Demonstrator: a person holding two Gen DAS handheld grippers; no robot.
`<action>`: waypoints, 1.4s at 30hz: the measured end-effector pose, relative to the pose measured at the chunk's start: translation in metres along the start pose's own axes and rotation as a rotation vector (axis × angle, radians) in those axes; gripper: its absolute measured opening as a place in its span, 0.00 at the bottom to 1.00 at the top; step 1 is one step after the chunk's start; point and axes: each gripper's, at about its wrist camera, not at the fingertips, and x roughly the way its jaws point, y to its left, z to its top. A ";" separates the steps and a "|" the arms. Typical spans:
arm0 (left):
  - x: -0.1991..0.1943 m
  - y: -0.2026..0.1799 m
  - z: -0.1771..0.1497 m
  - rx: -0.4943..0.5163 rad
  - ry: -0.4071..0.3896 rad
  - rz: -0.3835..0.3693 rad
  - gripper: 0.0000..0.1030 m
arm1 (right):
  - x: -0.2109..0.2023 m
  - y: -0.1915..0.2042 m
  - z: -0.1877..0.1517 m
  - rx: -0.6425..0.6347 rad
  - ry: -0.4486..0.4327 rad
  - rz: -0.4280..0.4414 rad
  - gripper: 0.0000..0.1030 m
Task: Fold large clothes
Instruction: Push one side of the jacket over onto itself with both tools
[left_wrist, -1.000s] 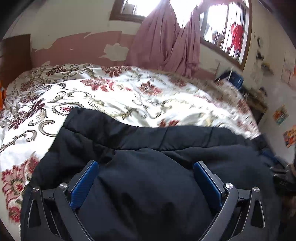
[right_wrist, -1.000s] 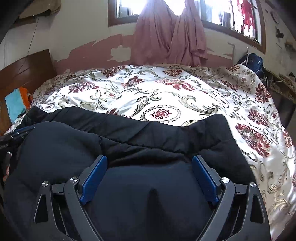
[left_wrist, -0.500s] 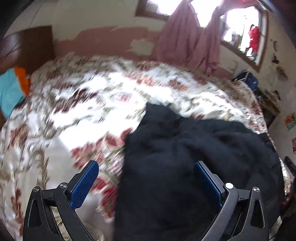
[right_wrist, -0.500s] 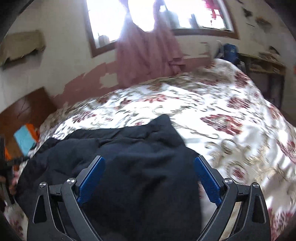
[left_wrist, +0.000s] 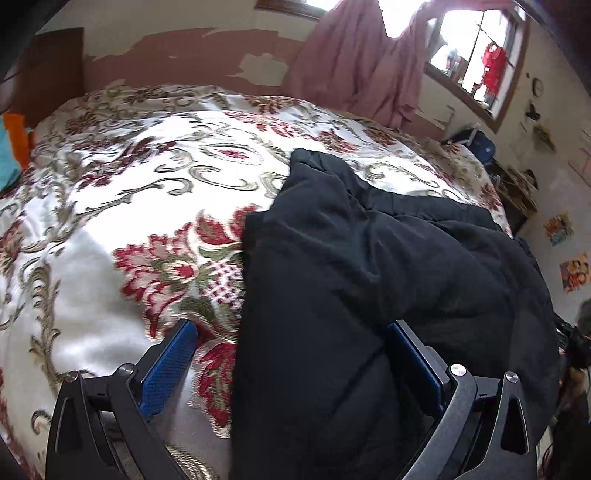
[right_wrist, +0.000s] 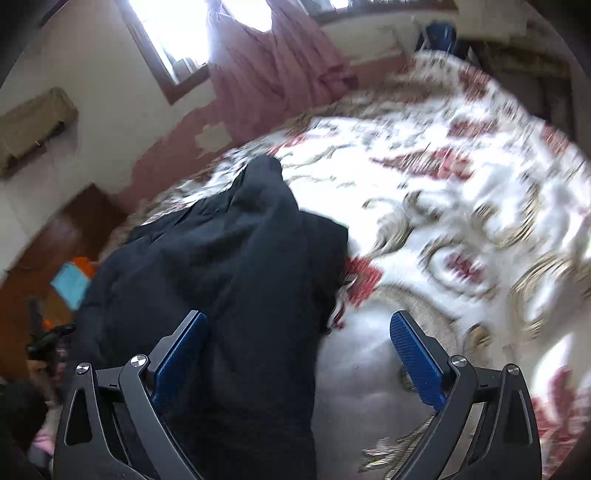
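Note:
A large black padded garment (left_wrist: 369, 280) lies on a bed with a white, red and gold floral cover (left_wrist: 147, 192). In the left wrist view its left edge runs between the fingers. My left gripper (left_wrist: 291, 354) is open, low over that edge, holding nothing. In the right wrist view the garment (right_wrist: 229, 258) fills the left and centre, its right edge between the fingers. My right gripper (right_wrist: 299, 350) is open and empty over that edge. The bed cover (right_wrist: 461, 206) lies to the right, blurred.
A pink curtain (left_wrist: 369, 62) hangs at the window on the far wall. A dark wooden headboard (left_wrist: 48, 74) with orange and teal cloth (left_wrist: 11, 147) is at the left. A shelf with clutter (left_wrist: 517, 184) stands past the bed's right side.
Both grippers have swung outward: the left one to the garment's left edge, the right one to its right edge. Both stayed open. The garment now fills less of each view.

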 end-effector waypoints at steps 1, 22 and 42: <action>0.001 -0.001 -0.001 0.008 0.002 -0.018 1.00 | 0.004 -0.005 -0.001 0.017 0.009 0.043 0.95; 0.018 -0.024 -0.004 0.141 0.150 -0.218 1.00 | 0.046 -0.003 0.000 -0.048 0.100 0.299 0.99; 0.022 -0.034 0.007 0.051 0.242 -0.166 0.83 | 0.035 0.006 -0.011 -0.074 0.104 0.284 0.63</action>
